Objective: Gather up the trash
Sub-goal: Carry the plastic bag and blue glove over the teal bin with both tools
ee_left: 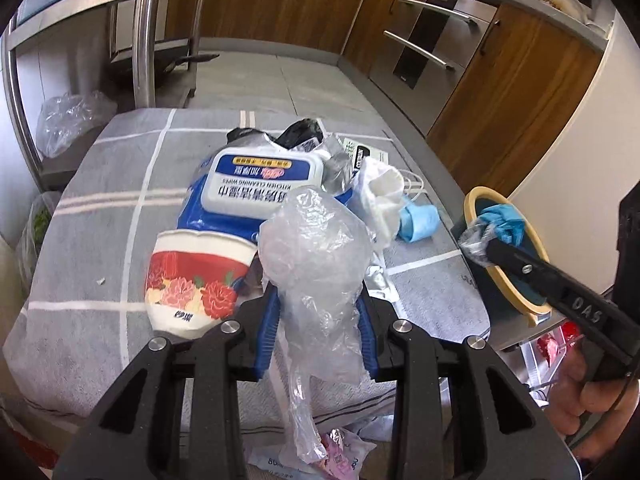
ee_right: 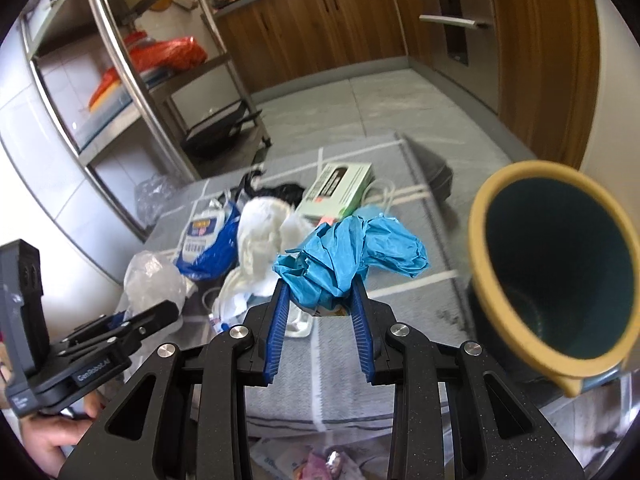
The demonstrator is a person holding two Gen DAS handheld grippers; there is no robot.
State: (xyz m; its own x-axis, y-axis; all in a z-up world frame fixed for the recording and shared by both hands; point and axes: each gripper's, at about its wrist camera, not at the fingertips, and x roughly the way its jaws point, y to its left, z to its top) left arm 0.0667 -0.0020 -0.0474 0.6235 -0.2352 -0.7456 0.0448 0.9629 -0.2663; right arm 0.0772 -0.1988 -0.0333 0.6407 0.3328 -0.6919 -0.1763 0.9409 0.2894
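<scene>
Left gripper point(ee_left: 318, 330) clamping crumpled clear plastic wrap point(ee_left: 316, 248), jaws part closed, lifting above grey checked cloth point(ee_left: 100, 208). Right gripper point(ee_right: 320, 300) pinching blue crumpled paper point(ee_right: 352, 252) likewise, beside yellow-rimmed bin point(ee_right: 496, 280). Paper cup point(ee_left: 196, 280), wipes pack point(ee_left: 260, 180), white tissue point(ee_right: 264, 236), green box point(ee_right: 340, 188) lying farther back on cloth.

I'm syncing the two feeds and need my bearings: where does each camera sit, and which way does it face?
Left wrist: sits on the left gripper, looking down along its fingers at the clear plastic bag they hold over the table; the right gripper and a hand show.
Right wrist: sits on the right gripper, facing the blue crumpled trash it holds beside the bin; the left gripper shows.
Shared: wipes pack, bin, both grippers.
</scene>
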